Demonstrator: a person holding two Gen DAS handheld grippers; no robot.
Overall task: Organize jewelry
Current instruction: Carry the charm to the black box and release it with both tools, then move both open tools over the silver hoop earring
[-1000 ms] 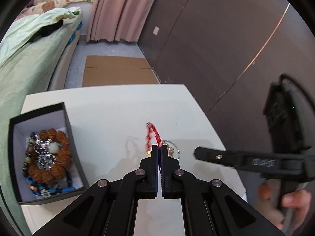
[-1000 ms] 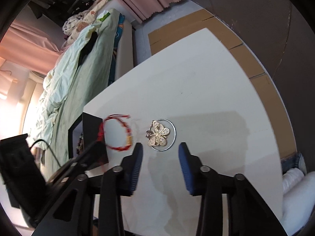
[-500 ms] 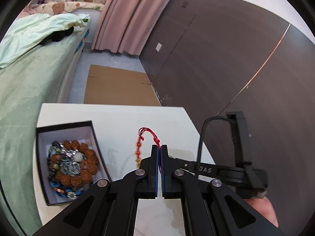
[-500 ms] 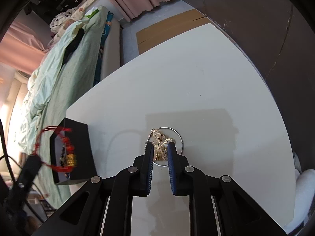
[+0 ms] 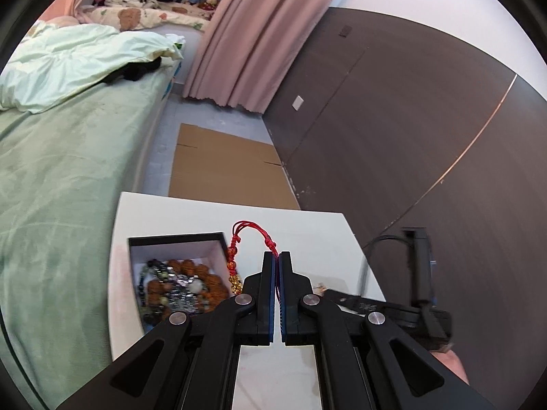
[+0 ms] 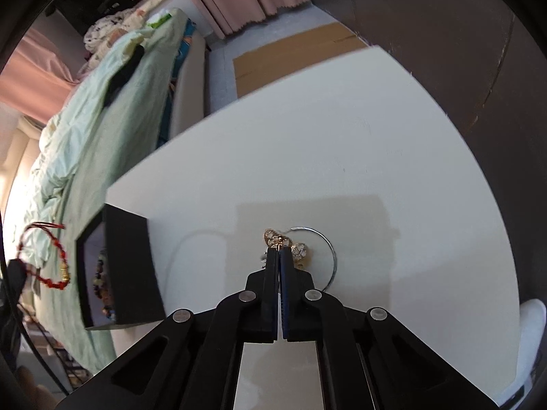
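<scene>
Above the white table [image 6: 376,143], the left gripper [image 5: 277,256] has its jaws pressed together on the cord of a red bracelet [image 5: 251,235], which hangs in the air with its beads and small gold charm just over the right wall of the black box [image 5: 177,239]. Inside the box several bead bracelets [image 5: 181,287] already lie in a heap, so this part of the job looks done. The red bracelet is not yet in; I judge it needs only to go a little to the left and be let go. The right gripper [image 6: 277,251] is closed on a gold butterfly piece [image 6: 283,244] with a thin silver ring [image 6: 330,253]; whether the piece is lifted or touches the table I cannot tell. It is well apart from the box and seems the last loose item on the table.
</scene>
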